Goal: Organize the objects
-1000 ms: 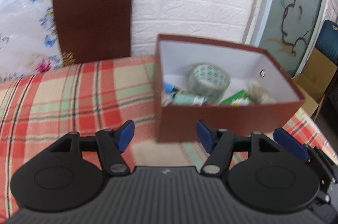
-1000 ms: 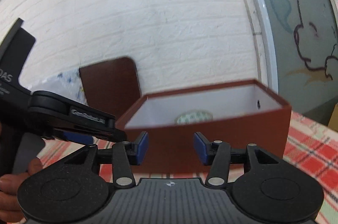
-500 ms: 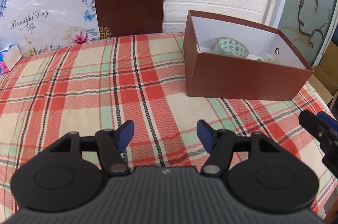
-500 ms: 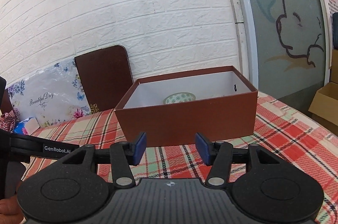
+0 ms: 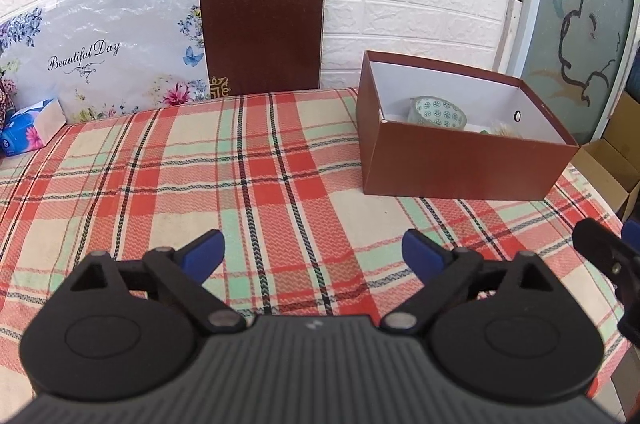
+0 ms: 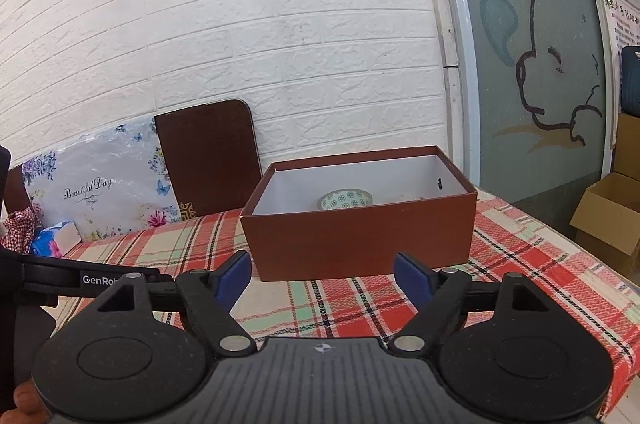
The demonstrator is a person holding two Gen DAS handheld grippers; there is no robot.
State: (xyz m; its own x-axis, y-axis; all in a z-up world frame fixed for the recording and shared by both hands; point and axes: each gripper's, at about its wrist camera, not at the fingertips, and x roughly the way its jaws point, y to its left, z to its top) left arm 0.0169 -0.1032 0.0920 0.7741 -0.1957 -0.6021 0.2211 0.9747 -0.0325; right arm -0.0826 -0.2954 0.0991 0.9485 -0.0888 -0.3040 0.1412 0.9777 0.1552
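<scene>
Two hand-held claws hover over a plaid-covered counter (image 5: 248, 160), both gaping wide and holding nothing: the left claw (image 5: 314, 250) over bare cloth, the right claw (image 6: 322, 274) low in front of an open brown box (image 6: 360, 240). The box sits toward the counter's right side, just short of the white brick wall; in the left wrist view its long axis runs from near the wall out toward the right edge, one corner turned to the cameras. Inside, a patterned tape roll (image 5: 438, 110) stands on edge, leaning against the left inner wall, with other small items mostly hidden below the rim. The counter otherwise looks bare of loose objects, so the sorting appears largely finished. The lid (image 5: 262, 28) leans upright on the wall just left of the box. The risks from here, by this onlooker's reckoning: an open claw catching the thin cardboard rim and sliding the light box toward the right edge, or the propped lid toppling if grabbed off-centre
</scene>
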